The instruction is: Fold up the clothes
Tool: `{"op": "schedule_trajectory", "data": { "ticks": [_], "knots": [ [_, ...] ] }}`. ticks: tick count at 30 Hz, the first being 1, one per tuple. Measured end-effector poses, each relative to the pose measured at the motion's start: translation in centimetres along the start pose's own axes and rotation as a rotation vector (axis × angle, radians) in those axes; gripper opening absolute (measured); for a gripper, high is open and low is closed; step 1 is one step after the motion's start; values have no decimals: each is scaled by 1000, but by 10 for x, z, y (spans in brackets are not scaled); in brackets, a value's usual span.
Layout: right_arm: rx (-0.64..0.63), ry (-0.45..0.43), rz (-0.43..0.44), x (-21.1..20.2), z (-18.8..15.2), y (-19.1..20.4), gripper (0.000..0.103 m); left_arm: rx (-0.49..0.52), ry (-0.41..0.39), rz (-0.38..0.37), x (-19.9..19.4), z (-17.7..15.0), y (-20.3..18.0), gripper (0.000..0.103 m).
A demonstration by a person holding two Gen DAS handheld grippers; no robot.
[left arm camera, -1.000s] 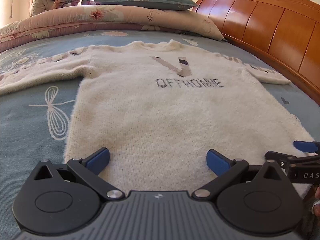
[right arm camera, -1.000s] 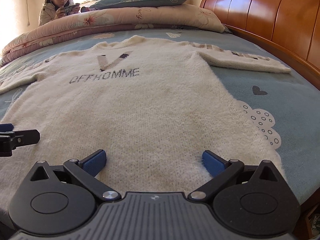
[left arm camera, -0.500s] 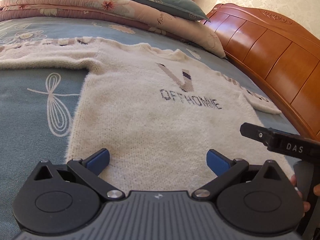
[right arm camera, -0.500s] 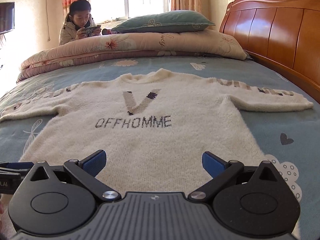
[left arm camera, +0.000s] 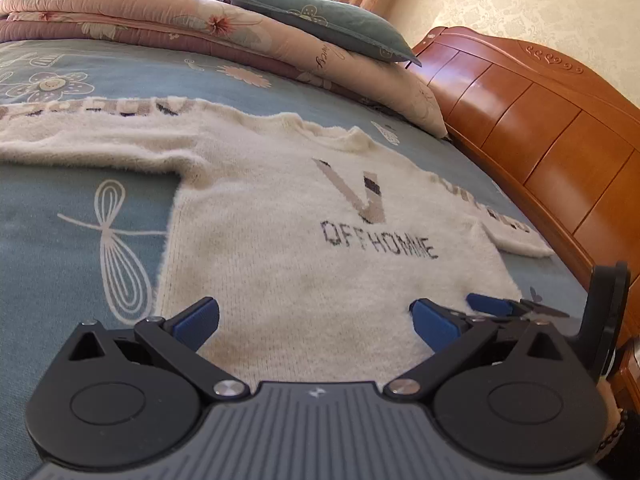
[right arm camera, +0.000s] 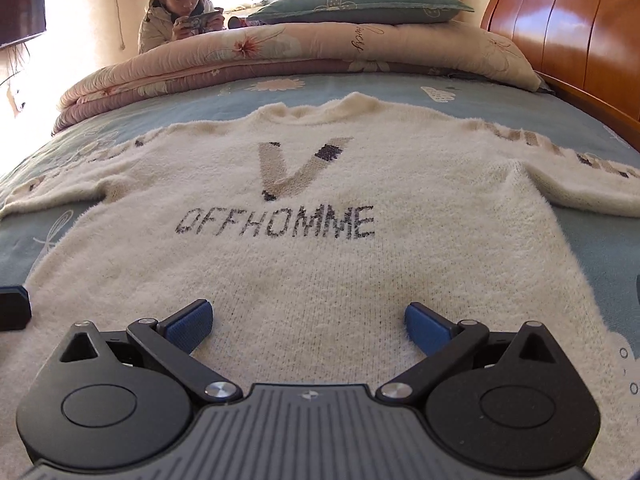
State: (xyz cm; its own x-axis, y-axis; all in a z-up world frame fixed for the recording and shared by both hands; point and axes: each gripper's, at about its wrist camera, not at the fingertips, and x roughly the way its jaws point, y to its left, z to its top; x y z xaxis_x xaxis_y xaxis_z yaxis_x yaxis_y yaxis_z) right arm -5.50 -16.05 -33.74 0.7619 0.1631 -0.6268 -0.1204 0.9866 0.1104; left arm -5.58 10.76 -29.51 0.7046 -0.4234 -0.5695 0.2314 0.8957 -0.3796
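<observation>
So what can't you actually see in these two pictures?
- Sweater hem: hidden in both views behind each gripper's own body.
- Left sleeve end: cut off by the left view's edge.
- Right sleeve cuff: cut off by the right view's edge.
- Sleeve lettering: too blurred to read.
- Left gripper: only a corner shows in the right view.

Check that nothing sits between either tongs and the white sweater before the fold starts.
Nothing visible does. The sweater lies flat on the bed sheet, bare on top. The left tongs and right tongs, both open, hang right over its hem.
</observation>
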Motion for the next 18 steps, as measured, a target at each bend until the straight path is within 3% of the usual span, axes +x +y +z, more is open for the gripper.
{"op": "schedule_trajectory", "data": {
  "ticks": [6,9,16,18],
  "knots": [
    [-6,20,5,4,6,-2,103,-27,-52,56,26,104,27,102],
    [-6,30,15,5,9,-4,103,-89,24,98,68,144,51,102],
    [-17,28,3,12,14,-2,103,-175,160,267,148,148,89,102],
    [-18,27,5,12,14,-3,103,-166,146,268,150,143,94,102]
  ]
}}
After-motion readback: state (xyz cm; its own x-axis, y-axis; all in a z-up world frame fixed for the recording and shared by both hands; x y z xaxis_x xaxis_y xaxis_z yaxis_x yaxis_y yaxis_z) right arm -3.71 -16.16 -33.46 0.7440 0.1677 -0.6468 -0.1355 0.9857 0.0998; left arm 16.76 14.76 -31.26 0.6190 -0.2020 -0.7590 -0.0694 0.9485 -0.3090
